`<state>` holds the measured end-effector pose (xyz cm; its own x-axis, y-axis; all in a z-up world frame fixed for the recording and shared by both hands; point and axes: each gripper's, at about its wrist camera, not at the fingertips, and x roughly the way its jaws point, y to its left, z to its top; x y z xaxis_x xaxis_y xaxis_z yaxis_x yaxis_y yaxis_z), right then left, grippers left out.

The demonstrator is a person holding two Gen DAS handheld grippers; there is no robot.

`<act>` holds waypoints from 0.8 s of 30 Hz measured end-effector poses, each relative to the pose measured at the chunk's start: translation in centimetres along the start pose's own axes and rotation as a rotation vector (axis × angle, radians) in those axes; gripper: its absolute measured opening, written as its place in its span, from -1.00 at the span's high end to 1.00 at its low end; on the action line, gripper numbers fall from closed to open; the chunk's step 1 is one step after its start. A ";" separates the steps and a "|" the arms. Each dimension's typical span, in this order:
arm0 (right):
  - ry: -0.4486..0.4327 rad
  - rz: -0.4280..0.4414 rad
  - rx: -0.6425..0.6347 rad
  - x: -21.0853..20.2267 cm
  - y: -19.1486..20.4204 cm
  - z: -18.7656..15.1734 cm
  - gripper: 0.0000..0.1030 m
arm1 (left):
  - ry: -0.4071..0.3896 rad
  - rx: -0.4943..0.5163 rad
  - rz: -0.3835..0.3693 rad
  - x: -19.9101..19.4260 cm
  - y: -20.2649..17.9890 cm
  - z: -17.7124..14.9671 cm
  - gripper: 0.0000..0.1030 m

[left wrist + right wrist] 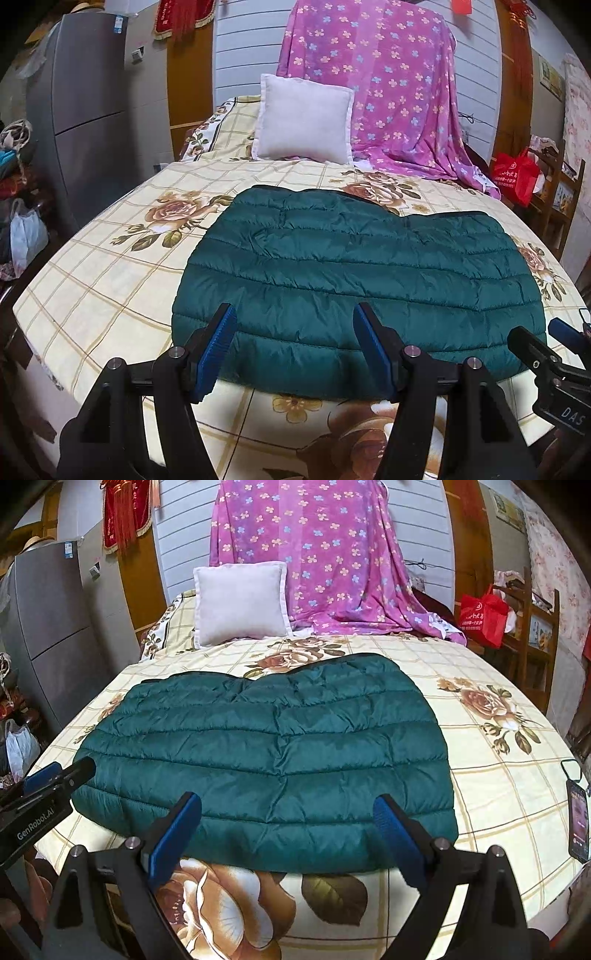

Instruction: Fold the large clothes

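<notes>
Green quilted jacket (354,280) lies flat, already folded, mid-bed (110,266), both grippers, left (295,347) and right (288,830), jaws wide and empty above its near hem, so I'd pinch both near corners level and fold evenly toward the pillow (303,118).

Bed w/ cream floral-check sheet (110,266), white cushion (303,118) at 12 o'clock, pink flowered cloth (388,92) draped beside it, grey fridge (85,96) at 10, white slatted wall (243,48) behind, red hanging (125,513), wooden shelf (535,627) w/ red bag (484,614) at 2.
</notes>
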<state>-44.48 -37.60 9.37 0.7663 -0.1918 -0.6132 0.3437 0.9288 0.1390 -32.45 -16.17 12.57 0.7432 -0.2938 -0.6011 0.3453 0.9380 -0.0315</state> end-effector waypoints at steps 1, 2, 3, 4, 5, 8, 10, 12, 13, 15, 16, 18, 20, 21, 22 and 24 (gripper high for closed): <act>0.002 -0.001 -0.002 0.1 0.1 0.0 -0.87 | 0.001 0.000 -0.001 0.0 0.0 -0.1 0.08; 0.004 -0.001 -0.003 0.1 0.1 0.0 -0.87 | 0.002 0.001 -0.002 0.0 -0.1 -0.1 0.08; 0.006 0.001 -0.003 0.2 0.1 0.0 -0.87 | 0.003 0.002 -0.004 0.0 -0.1 -0.2 0.08; 0.008 0.002 -0.002 0.2 0.1 0.0 -0.87 | 0.005 0.004 -0.005 0.1 -0.2 -0.2 0.08; 0.010 0.003 -0.002 0.2 0.1 -0.1 -0.87 | 0.007 0.006 -0.005 0.1 -0.3 -0.2 0.08; 0.013 0.004 0.000 0.3 0.0 -0.1 -0.87 | 0.011 0.013 -0.004 0.1 -0.5 -0.3 0.08; 0.015 0.007 0.002 0.4 0.0 -0.2 -0.87 | 0.011 0.017 -0.007 0.2 -0.7 -0.4 0.08; 0.017 0.006 0.001 0.4 0.1 -0.3 -0.87 | 0.012 0.020 -0.009 0.2 -0.8 -0.4 0.08; 0.018 0.006 -0.001 0.4 0.1 -0.3 -0.87 | 0.012 0.022 -0.009 0.2 -0.8 -0.4 0.08; 0.019 0.005 -0.003 0.5 0.2 -0.3 -0.87 | 0.013 0.025 -0.009 0.1 -1.0 -0.5 0.08; 0.020 0.005 -0.004 0.5 0.2 -0.3 -0.87 | 0.014 0.028 -0.010 0.2 -1.1 -0.5 0.08; 0.021 0.005 -0.004 0.5 0.2 -0.3 -0.87 | 0.015 0.031 -0.009 0.2 -1.3 -0.6 0.08; 0.021 0.004 -0.004 0.5 0.2 -0.3 -0.87 | 0.014 0.033 -0.009 0.1 -1.3 -0.7 0.08; 0.021 0.004 -0.004 0.5 0.2 -0.3 -0.87 | 0.014 0.034 -0.009 0.1 -1.4 -0.7 0.08; 0.021 0.004 -0.004 0.6 0.2 -0.3 -0.87 | 0.014 0.034 -0.009 0.1 -1.4 -0.7 0.08; 0.025 0.004 -0.004 0.6 0.3 -0.3 -0.87 | 0.014 0.035 -0.010 0.1 -1.4 -0.7 0.08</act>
<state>-44.10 -37.37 8.77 0.7542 -0.1799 -0.6315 0.3381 0.9309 0.1386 -33.27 -17.42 11.98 0.7318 -0.3003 -0.6118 0.3728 0.9279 -0.0095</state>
